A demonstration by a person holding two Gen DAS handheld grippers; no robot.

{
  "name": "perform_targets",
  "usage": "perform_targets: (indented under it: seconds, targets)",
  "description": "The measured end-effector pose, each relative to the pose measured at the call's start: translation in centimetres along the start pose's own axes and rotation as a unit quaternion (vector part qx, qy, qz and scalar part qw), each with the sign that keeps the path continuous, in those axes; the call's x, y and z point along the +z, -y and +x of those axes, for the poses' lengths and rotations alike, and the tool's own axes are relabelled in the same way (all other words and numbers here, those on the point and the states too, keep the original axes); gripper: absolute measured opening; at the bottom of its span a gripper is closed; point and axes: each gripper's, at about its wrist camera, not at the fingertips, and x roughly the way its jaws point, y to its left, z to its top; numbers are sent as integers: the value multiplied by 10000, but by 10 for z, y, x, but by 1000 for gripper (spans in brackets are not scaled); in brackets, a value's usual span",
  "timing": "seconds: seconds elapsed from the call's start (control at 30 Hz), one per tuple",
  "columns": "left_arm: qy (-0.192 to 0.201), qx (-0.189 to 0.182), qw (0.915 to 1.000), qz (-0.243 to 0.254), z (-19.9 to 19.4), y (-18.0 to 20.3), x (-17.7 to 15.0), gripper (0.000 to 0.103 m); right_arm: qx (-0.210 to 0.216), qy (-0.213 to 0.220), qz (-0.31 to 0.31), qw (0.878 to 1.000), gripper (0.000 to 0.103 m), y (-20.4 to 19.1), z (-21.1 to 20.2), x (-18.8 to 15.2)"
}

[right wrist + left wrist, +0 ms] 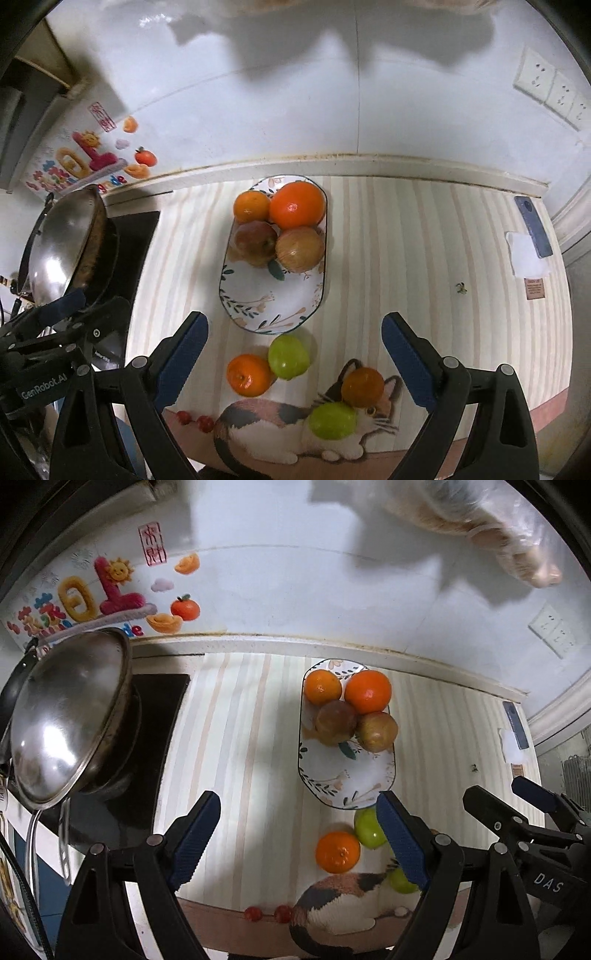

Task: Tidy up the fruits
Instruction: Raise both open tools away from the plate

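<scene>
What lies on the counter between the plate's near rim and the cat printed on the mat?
An orange and a green apple, touching, lie between the plate and the cat print; the right wrist view shows it best.

Cool overhead light casts soft shadows on the wall (295, 92). Fisheye edges bend and darken. The wok lid (62, 720) glares, perhaps slightly motion-blurred.

We read "DAS" on the right tongs (532, 805) body, "GenRobot.AI" on the left tongs (70, 306) body, and "10" on the wall sticker (99, 590) far left of them.
</scene>
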Motion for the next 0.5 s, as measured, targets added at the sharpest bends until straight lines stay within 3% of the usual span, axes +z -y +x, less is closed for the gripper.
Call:
perform_targets:
  seconds: [0.3,0.43,0.5]
  targets:
    - [96,-212,9997,-25,-29,2,-22,86,330,131,85,9993,97,-4,-36,-26]
    - [117,-203,9997,-60,-27,0,-27,87,444,29,331,9985,98,6,-33,-31]
    - [8,-138,9999,-11,-17,2,-29,97,433,-136,517,9976,99,18,-21,-35]
